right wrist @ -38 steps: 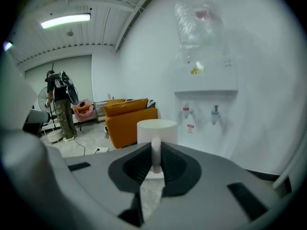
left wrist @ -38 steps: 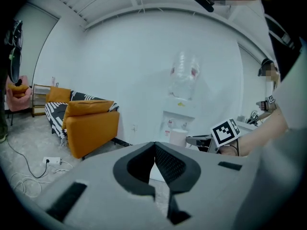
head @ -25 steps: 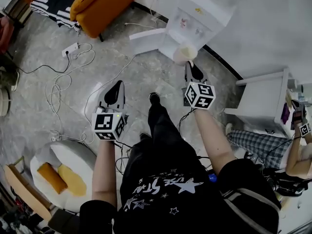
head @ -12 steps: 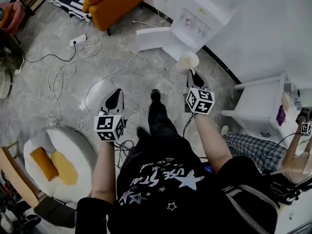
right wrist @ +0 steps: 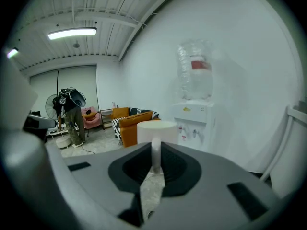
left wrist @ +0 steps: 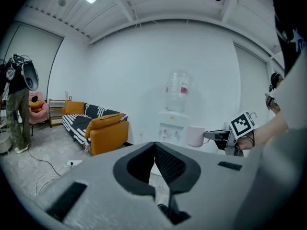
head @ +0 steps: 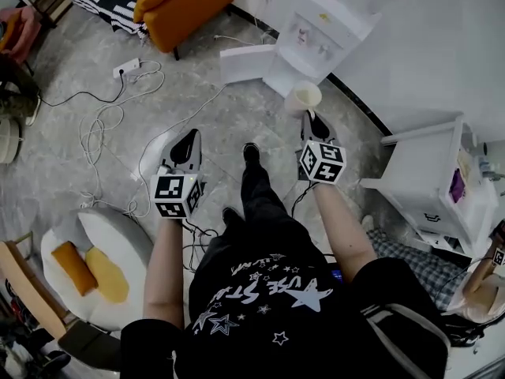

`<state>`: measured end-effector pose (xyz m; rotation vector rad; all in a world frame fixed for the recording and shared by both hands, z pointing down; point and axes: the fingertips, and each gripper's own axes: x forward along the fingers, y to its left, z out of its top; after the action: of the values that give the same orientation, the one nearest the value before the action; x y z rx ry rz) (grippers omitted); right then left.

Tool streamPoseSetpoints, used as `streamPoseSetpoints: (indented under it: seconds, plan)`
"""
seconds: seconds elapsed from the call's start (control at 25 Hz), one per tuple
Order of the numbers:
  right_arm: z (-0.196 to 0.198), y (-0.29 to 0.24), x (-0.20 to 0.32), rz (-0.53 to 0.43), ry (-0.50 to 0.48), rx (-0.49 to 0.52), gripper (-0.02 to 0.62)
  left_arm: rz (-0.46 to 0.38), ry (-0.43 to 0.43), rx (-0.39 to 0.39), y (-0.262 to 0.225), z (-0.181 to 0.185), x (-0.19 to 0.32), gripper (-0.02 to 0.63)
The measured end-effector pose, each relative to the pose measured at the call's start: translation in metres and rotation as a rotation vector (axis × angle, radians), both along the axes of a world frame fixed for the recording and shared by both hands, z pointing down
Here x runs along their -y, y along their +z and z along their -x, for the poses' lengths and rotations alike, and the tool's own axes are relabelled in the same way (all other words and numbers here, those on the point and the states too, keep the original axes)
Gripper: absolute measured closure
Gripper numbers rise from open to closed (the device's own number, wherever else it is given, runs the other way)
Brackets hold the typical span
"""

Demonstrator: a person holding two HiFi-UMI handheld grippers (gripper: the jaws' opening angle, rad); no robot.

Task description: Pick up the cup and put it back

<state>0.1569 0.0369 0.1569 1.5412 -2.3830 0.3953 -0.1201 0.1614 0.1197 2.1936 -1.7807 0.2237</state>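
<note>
A pale cup (head: pixel 303 99) hangs in the air in front of the white water dispenser (head: pixel 323 22). My right gripper (head: pixel 309 115) is shut on the cup's handle. In the right gripper view the cup (right wrist: pixel 157 130) stands upright just past the jaws, its handle pinched between them, with the dispenser (right wrist: pixel 194 114) behind it. My left gripper (head: pixel 186 144) is held lower and to the left over the floor. Its jaws meet at their tips with nothing between them. From the left gripper view, the cup (left wrist: pixel 195 136) and the right gripper (left wrist: pixel 216 135) show at the right.
An orange sofa (head: pixel 185 2) stands at the back left. Cables and a power strip (head: pixel 126 69) lie on the floor. A white side table (head: pixel 430 176) is at the right, a round white stool (head: pixel 95 251) at the lower left. A person (right wrist: pixel 72 116) stands far off.
The head view has swung slightly, so the sofa and dispenser sit further right in the picture. Both grippers keep their places before the body, the cup staying in the right one.
</note>
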Motion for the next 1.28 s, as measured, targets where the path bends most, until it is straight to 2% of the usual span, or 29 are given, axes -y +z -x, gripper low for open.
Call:
streamPoseSetpoints:
  seconds: [0.24, 0.48, 0.68, 1.0, 1.16, 1.28]
  plan:
    - [0.002, 0.04, 0.034, 0.06, 0.0, -0.019, 0.552, 0.055, 0.066, 0.017, 0.027, -0.021, 0.051, 0.595]
    - [0.011, 0.124, 0.092, 0.155, 0.003, -0.051, 0.552, 0.123, 0.172, 0.044, 0.093, -0.035, 0.124, 0.595]
    - [0.018, 0.21, 0.137, 0.233, 0.055, -0.058, 0.552, 0.171, 0.239, 0.021, 0.175, -0.048, 0.175, 0.595]
    - [-0.006, 0.372, 0.219, 0.297, 0.162, -0.063, 0.552, 0.238, 0.23, -0.035, 0.334, -0.05, 0.257, 0.595]
    - [-0.025, 0.447, 0.251, 0.313, 0.177, -0.096, 0.552, 0.227, 0.3, 0.002, 0.404, -0.055, 0.293, 0.595]
    - [-0.038, 0.492, 0.283, 0.306, 0.196, -0.09, 0.552, 0.215, 0.315, 0.012, 0.45, -0.057, 0.319, 0.595]
